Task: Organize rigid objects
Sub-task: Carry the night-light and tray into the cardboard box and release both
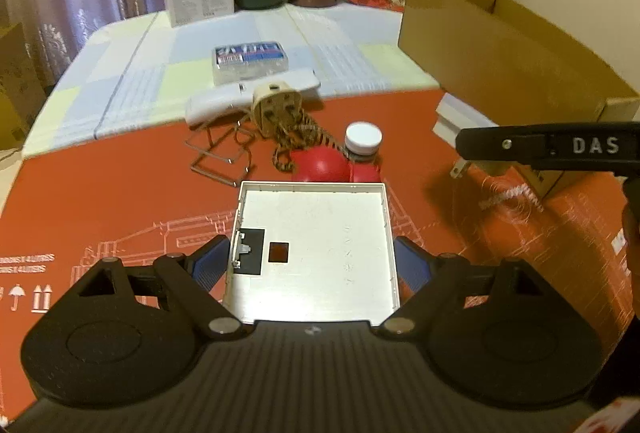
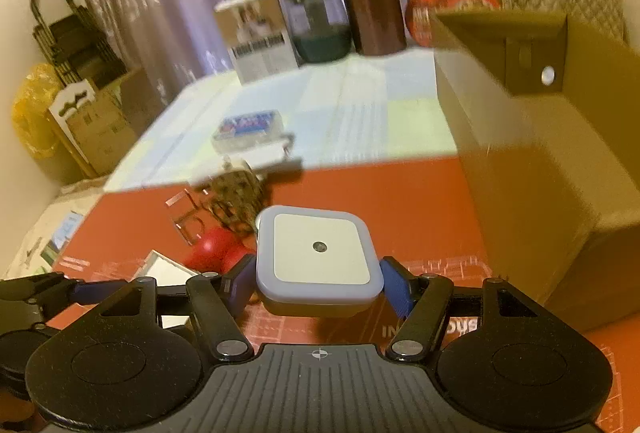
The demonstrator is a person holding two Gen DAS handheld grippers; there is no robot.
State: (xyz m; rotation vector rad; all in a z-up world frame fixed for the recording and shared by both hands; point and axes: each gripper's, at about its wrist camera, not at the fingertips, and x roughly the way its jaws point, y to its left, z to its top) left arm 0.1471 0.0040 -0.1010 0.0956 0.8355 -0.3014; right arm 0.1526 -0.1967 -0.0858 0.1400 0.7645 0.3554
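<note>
Two grippers each grip something above the red mat: the left gripper (image 1: pixel 312 265) pinches a shallow white tray (image 1: pixel 320 233) by its side walls, while the right gripper (image 2: pixel 316 283) clamps a square night light (image 2: pixel 318 259) between its blue pads.

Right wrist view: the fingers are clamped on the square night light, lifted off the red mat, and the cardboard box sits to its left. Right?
Not quite. In the right wrist view the cardboard box sits to the right of the night light, not the left. The rest holds: the right gripper clamps it by its sides, above the red mat.
</note>
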